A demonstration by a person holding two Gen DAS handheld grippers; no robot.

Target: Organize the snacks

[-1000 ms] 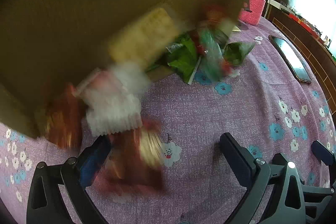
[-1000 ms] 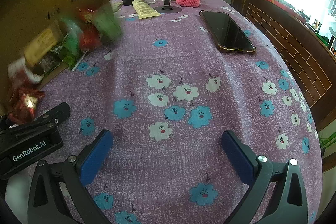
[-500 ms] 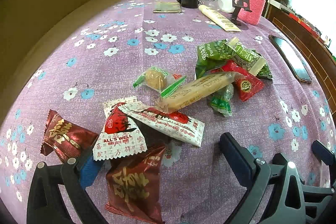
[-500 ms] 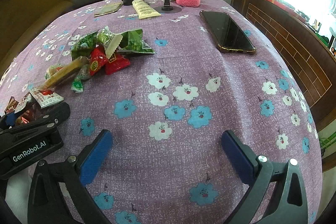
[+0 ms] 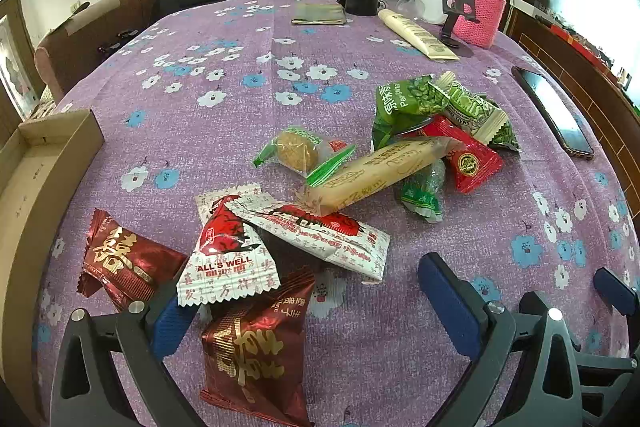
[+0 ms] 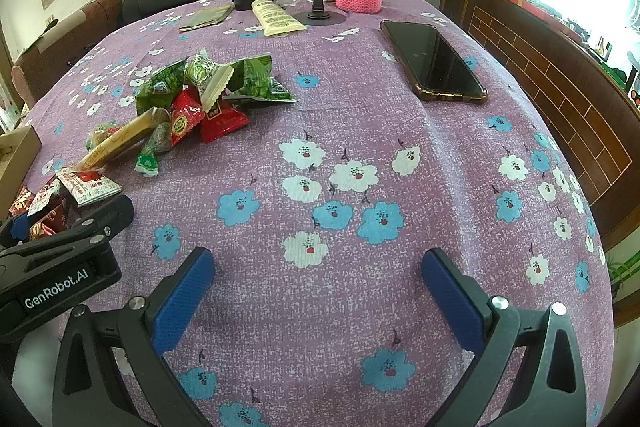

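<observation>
Purple floral cloth (image 5: 240, 115) is seen across the left wrist view, with snack packets scattered from lower left to upper right. A dark red packet (image 5: 256, 351) is laid at bottom centre between the wide-spread blue pads of the left gripper (image 5: 312, 307) — nothing is held. A white "ALL'S WELL" packet (image 5: 226, 255) is overlapped onto the left pad, and a cardboard box (image 5: 36, 187) is seen at the left edge.

In the right wrist view the right gripper (image 6: 316, 291) is held wide and empty over bare cloth at the bottom, the snack pile (image 6: 192, 103) is set in the upper left, and a phone (image 6: 432, 63) is seen upper right.
</observation>
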